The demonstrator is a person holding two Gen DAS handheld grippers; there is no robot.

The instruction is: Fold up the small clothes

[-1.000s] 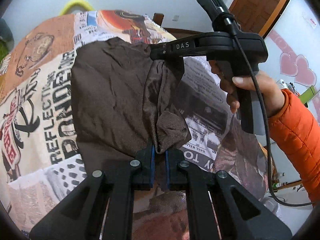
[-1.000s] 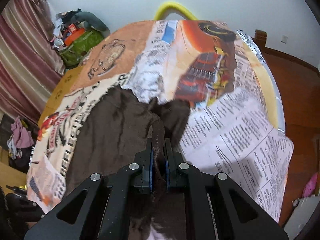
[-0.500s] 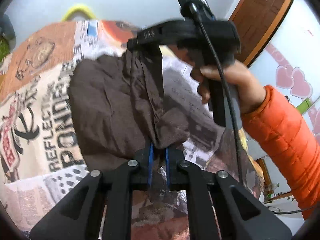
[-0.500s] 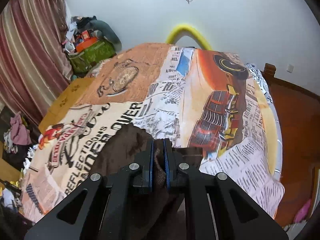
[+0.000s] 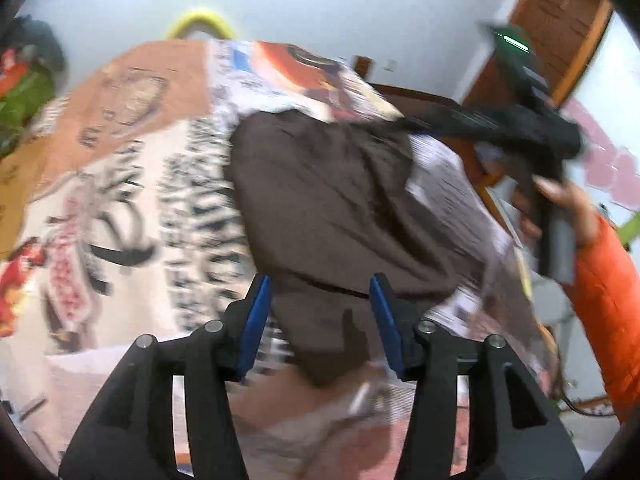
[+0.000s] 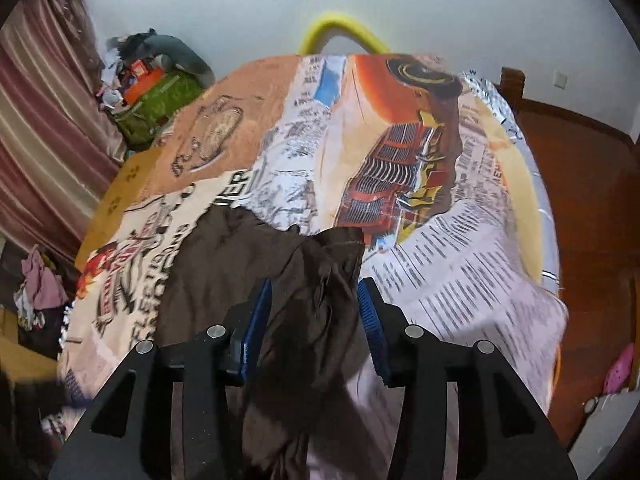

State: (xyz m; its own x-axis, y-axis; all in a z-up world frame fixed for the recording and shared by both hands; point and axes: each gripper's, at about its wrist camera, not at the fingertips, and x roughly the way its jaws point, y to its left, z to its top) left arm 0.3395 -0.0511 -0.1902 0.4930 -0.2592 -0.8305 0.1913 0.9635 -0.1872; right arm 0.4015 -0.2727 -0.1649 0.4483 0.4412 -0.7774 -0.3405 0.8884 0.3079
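Pale white wall [image 6: 420,4] behind; striped maroon curtain [image 6: 44,120] at left, reddish-brown wooden floor [image 6: 592,184] at right, newsprint-and-car printed bedspread [image 6: 460,248] across the bed, brown wooden door [image 5: 560,12].

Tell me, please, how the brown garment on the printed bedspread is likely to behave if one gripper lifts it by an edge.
The brown garment looks thin and creased, so it would probably droop. Its folds bunch between the right gripper pads, suggesting it is soft and light. Lying loose on the bedspread, it may slide rather than hold shape.
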